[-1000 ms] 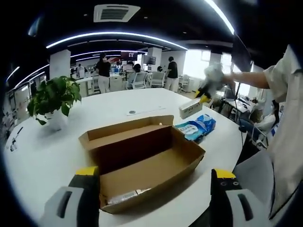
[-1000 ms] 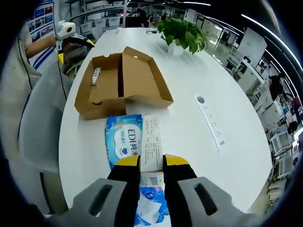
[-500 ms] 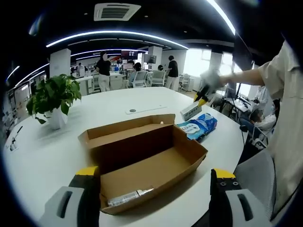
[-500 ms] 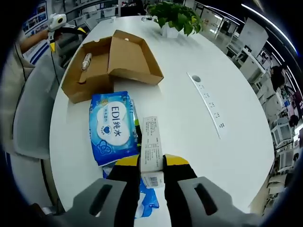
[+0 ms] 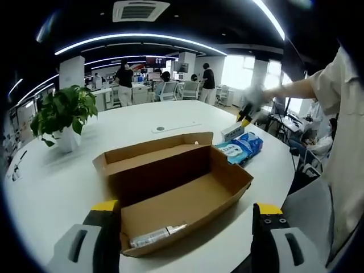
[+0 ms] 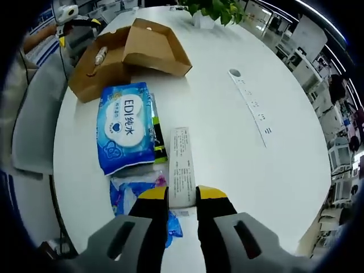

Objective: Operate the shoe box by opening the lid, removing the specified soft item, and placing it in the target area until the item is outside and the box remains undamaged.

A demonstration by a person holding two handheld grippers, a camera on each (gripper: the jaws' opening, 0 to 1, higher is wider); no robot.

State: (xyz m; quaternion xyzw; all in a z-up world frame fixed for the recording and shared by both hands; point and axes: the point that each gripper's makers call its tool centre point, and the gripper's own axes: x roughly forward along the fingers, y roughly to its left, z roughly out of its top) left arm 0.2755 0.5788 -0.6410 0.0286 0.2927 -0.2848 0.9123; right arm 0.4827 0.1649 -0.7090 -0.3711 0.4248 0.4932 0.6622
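The brown cardboard shoe box (image 5: pixel 176 187) lies with its lid folded back, just beyond my left gripper (image 5: pixel 185 219), whose jaws are spread wide and hold nothing. A small tube (image 5: pixel 154 235) lies in the box's near corner. My right gripper (image 6: pixel 182 196) is shut on a long white carton (image 6: pixel 181 165), held low over the table beside a blue wipes pack (image 6: pixel 126 133). From the left gripper view, that gripper (image 5: pixel 245 112) and white carton (image 5: pixel 232 131) sit past the box, above the wipes pack (image 5: pixel 242 147). The shoe box (image 6: pixel 133 54) lies farther off.
A potted plant (image 5: pixel 60 116) stands on the white table (image 5: pixel 136 128) at the left. A socket strip (image 6: pixel 250 105) runs along the tabletop. Another blue pack (image 6: pixel 133 196) lies under the wipes. A grey chair (image 6: pixel 31 136) stands at the table's edge. People stand in the office behind.
My right gripper has carried the white carton farther from the shoe box and lower, alongside the wipes pack. The left gripper has stayed open and almost still.
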